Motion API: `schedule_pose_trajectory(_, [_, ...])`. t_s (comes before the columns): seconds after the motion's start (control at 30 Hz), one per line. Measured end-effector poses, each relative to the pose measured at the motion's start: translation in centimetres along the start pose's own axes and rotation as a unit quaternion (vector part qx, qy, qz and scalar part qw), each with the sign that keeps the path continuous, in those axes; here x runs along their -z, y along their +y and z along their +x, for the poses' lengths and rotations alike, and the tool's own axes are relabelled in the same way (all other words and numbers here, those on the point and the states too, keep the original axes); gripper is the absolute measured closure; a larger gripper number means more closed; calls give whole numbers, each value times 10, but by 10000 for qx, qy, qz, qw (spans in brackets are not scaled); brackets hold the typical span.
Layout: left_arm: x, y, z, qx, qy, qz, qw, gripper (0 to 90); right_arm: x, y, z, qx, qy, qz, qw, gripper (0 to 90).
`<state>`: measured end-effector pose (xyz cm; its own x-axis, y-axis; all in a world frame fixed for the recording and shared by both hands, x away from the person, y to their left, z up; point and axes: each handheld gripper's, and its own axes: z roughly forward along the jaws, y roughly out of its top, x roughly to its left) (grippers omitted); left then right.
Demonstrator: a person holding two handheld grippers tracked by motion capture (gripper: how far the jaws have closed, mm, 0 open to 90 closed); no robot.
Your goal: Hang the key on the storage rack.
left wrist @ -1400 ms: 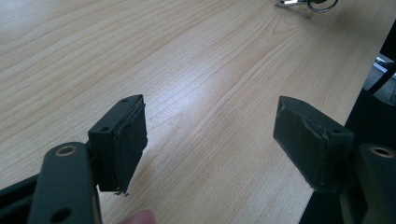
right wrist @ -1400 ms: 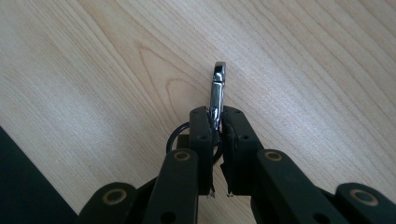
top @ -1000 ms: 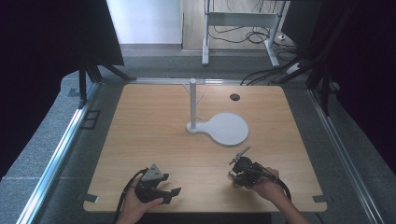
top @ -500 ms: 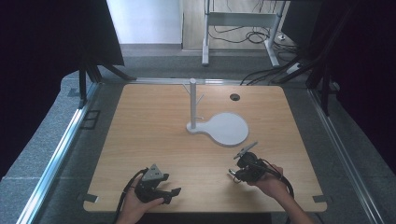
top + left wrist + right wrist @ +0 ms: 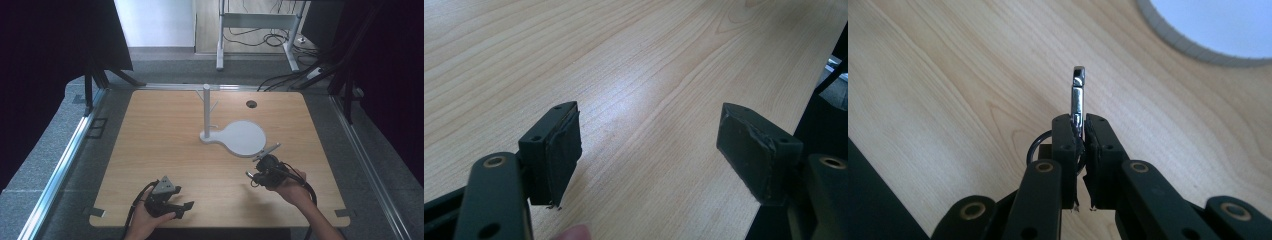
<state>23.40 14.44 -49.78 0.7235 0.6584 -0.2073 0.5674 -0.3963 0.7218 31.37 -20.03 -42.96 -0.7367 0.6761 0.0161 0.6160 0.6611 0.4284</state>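
Comparing the high view with its earlier frames, the right hand-held gripper [image 5: 265,162] had lifted off the bench [image 5: 165,145] and edged toward the white stand [image 5: 235,135], whose round base plate lay just ahead of it. Its jaws were pressed together on a small metal clasp [image 5: 1077,97], a flat chromed piece that stood up between the pads in the right gripper view, with a dark ring [image 5: 1037,145] hanging beside the left jaw. That looked like a key-ring or clip already picked up and being carried, so the pick seemed done and the likely next step was to hang it on one of the pegs of the stand's upright post [image 5: 206,110]; which peg could not be told.

The left hand-held gripper [image 5: 182,206] had kept its place near the bench's front edge, its jaws spread wide with nothing between them but bare wood.

No containers were on the bench; the stand's plate carried nothing and its pegs looked bare.
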Motion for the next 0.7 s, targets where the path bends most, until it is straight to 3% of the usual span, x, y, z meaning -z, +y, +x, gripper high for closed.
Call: schedule_pose_trajectory(0.7, [-1, -1, 0, 13, -13, 23, 10000, 263, 12, 50, -10, 118, -193, -277, 9994, 838])
